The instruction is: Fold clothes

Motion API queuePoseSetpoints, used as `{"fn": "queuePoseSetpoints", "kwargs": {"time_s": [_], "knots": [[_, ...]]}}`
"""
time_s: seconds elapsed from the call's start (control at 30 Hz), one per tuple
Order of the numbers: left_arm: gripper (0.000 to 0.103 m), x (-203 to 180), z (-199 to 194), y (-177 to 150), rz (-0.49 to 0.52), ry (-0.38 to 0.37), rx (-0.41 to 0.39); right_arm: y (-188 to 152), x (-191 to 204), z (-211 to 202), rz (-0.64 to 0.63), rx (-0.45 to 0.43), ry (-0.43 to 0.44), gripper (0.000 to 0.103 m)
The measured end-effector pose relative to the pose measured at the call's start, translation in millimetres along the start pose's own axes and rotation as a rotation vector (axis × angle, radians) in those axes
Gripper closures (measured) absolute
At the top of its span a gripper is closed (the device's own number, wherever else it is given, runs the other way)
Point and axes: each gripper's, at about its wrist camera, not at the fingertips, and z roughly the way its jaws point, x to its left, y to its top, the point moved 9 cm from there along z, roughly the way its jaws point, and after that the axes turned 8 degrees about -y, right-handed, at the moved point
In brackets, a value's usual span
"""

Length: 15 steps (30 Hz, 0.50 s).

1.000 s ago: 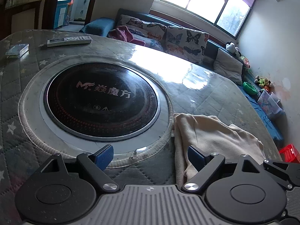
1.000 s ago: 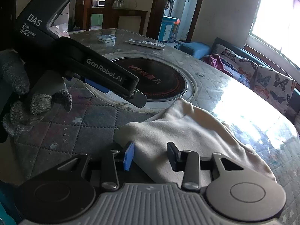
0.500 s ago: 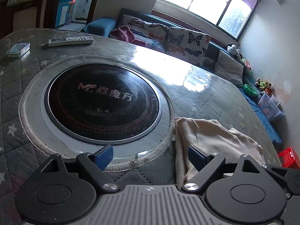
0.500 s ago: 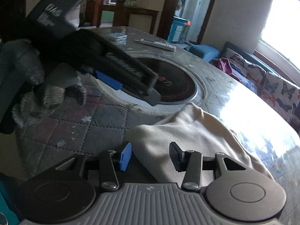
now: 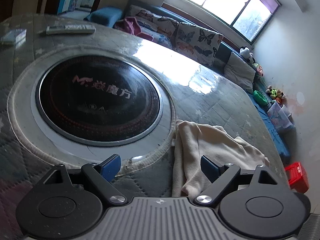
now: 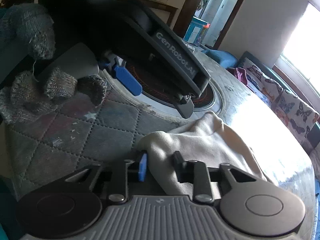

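Observation:
A cream garment (image 5: 212, 142) lies crumpled on the quilted table (image 5: 224, 104), right of the round cooktop. My left gripper (image 5: 160, 167) hovers open at the garment's near left edge; its right finger sits over the cloth and nothing is pinched. In the right wrist view the garment (image 6: 202, 140) bunches up at its near corner. My right gripper (image 6: 160, 165) has its jaws closing on that corner, and the pads press a fold of cloth. The left gripper (image 6: 162, 101) shows there too, held by a hand in a knitted glove (image 6: 40, 92).
A black round induction cooktop (image 5: 98, 100) is set in the table. A remote (image 5: 70, 29) and a small box (image 5: 14, 37) lie at the far edge. A sofa with butterfly cushions (image 5: 190, 38) runs behind, and a red crate (image 5: 296, 177) stands on the floor at right.
The right jaws have narrowed onto the garment's near corner, and the cloth has puckered up between them. The right gripper has rolled and dropped slightly. The left gripper stays open in place.

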Motion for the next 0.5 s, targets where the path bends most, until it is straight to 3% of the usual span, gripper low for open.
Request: {"fn": "queuePoseSetpoints", "kwargs": {"time_s": [0.17,0.5], "knots": [[0.014,2.0,7.3,-1.2,-0.086,-0.039,0.026,4.4,-14.4,-4.8,0.073,-0.023,0.016,0.097],[0.014,-6.5,23.6,-1.1,-0.272,-0.144,0.059,14.2,-52.6,-24.5,0.238,-0.078,0.040,0.098]]}}
